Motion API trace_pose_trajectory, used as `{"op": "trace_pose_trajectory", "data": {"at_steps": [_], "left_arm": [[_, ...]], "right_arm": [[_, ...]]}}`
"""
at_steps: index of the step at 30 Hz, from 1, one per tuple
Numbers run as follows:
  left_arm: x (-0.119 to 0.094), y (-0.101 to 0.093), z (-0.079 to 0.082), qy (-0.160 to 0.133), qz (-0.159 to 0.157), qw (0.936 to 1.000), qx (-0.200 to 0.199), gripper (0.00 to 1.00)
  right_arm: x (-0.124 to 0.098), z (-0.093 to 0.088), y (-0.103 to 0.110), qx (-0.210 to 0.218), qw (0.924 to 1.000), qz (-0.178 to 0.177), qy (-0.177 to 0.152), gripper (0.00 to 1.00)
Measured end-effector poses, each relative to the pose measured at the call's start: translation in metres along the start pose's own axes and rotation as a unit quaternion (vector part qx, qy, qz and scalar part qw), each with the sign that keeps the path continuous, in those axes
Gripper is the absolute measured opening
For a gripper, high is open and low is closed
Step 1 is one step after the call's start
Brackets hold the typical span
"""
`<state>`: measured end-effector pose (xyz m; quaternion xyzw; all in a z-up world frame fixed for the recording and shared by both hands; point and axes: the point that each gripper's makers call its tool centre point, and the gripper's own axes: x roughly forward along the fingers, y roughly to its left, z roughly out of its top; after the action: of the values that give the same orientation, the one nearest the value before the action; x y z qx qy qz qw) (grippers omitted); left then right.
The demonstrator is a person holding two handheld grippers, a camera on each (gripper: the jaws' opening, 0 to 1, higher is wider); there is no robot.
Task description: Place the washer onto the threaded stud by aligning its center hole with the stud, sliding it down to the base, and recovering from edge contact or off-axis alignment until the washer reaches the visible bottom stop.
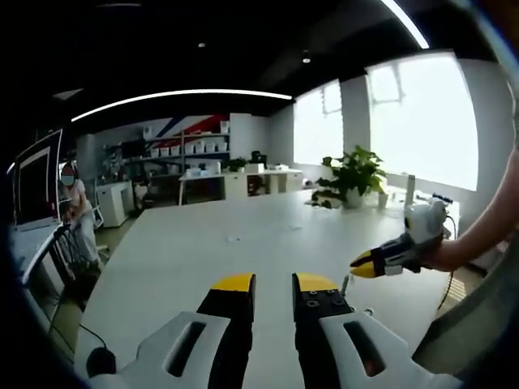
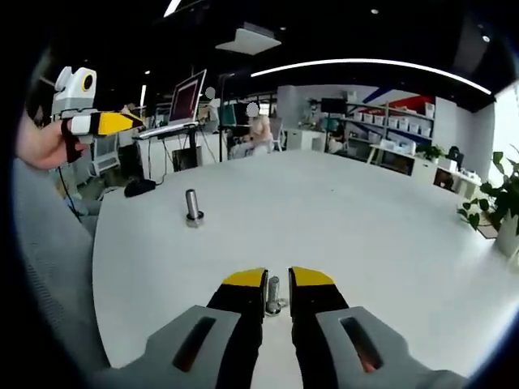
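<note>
Small threaded stud [image 2: 274, 292] standing on the white table [image 2: 365, 227], right in the slim gap between the right gripper [image 2: 277, 279] jaws. Looks like a washer [image 2: 281, 305] ring low by its base, too tiny to swear by. Can't tell if those jaws are pinching anything or just framing it. Left gripper [image 1: 274, 284] spread apart, holding nothing, up off the table. Second, bigger stud [image 2: 193, 204] farther out to the left. Probably light, stiff, slick metal and thin, so best pinched by the outer rim, kept flat, hole clear.
</note>
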<state>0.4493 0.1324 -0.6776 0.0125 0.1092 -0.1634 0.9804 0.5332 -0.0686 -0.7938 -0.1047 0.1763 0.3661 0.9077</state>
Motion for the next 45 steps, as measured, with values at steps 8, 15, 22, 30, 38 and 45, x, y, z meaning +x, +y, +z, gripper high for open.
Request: {"op": "trace_pose_trajectory", "data": {"at_steps": [8,15,22,30,38,45], "left_arm": [[0.000,0.000,0.000,-0.001,0.001,1.0000,-0.002,0.16],[0.000,0.000,-0.001,0.000,0.000,1.0000,-0.003,0.16],[-0.001,0.000,-0.001,0.000,0.000,1.0000,-0.002,0.16],[-0.001,0.000,0.000,-0.002,-0.001,1.0000,-0.002,0.16],[-0.001,0.000,0.001,-0.003,-0.003,1.0000,-0.001,0.16],[0.000,-0.001,0.001,-0.003,-0.005,1.0000,-0.002,0.16]], "right_arm": [[-0.003,-0.009,-0.001,0.001,0.9999,-0.004,0.009,0.13],[-0.006,-0.010,-0.002,0.006,0.9999,-0.006,0.011,0.13],[-0.007,-0.010,-0.002,0.006,0.9999,-0.008,0.010,0.13],[-0.010,-0.012,-0.003,0.005,0.9999,-0.010,0.012,0.13],[-0.021,-0.016,-0.010,0.008,0.9997,-0.021,0.011,0.14],[-0.036,-0.030,-0.021,0.015,0.9989,-0.039,0.023,0.15]]}}
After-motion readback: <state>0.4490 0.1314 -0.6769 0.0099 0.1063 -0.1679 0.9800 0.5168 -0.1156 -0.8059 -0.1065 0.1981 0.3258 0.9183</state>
